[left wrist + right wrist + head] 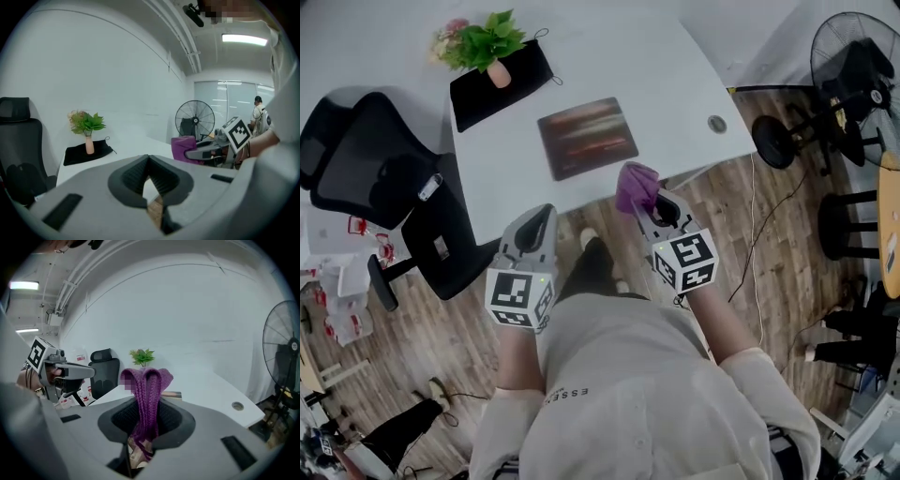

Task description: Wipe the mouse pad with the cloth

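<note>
The brown, streaked mouse pad (587, 137) lies flat near the front edge of the white table (675, 84). My right gripper (642, 199) is shut on a purple knitted cloth (636, 186), held just off the table's front edge, short of the pad. In the right gripper view the cloth (146, 397) stands folded between the jaws, with the mouse pad (172, 394) showing behind it. My left gripper (540, 225) hovers below the table edge to the left, shut with nothing in it. The left gripper view shows the cloth (183, 148) in the other gripper.
A black pouch (499, 82) with a potted plant (486, 45) in a pink vase sits at the table's back left. A black office chair (380, 178) stands left of the table. A floor fan (848, 80) is at the right. A cable grommet (716, 124) is in the tabletop.
</note>
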A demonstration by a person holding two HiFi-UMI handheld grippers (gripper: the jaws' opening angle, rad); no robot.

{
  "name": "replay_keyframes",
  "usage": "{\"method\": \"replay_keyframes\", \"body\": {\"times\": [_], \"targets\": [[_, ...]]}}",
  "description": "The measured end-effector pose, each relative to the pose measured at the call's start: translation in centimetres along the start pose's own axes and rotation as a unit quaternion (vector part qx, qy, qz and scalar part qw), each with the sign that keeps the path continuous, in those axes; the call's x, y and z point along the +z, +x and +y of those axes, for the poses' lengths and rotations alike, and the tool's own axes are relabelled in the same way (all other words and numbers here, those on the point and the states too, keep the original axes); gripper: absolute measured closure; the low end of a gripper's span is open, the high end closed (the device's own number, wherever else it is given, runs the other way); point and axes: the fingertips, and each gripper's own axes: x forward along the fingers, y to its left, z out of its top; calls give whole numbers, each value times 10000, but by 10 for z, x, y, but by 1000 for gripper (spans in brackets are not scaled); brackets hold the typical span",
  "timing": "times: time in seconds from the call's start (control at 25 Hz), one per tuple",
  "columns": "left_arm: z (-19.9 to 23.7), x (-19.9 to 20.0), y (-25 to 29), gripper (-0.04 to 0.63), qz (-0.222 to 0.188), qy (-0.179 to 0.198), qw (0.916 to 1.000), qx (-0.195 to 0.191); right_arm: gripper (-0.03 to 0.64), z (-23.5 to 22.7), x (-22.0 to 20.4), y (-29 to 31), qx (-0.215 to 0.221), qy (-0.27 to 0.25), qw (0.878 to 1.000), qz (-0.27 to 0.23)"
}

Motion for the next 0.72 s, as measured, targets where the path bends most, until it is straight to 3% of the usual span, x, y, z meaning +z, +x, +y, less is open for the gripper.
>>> {"method": "replay_keyframes", "body": {"times": [0.44, 0.72], "targets": [[104, 24, 88, 594, -84, -21, 9998, 160, 529, -25, 39, 141, 348, -259, 9975, 566], [161, 19, 113, 594, 44, -269, 9993, 245, 529, -20, 35, 221, 655, -226, 9889, 1311]]}}
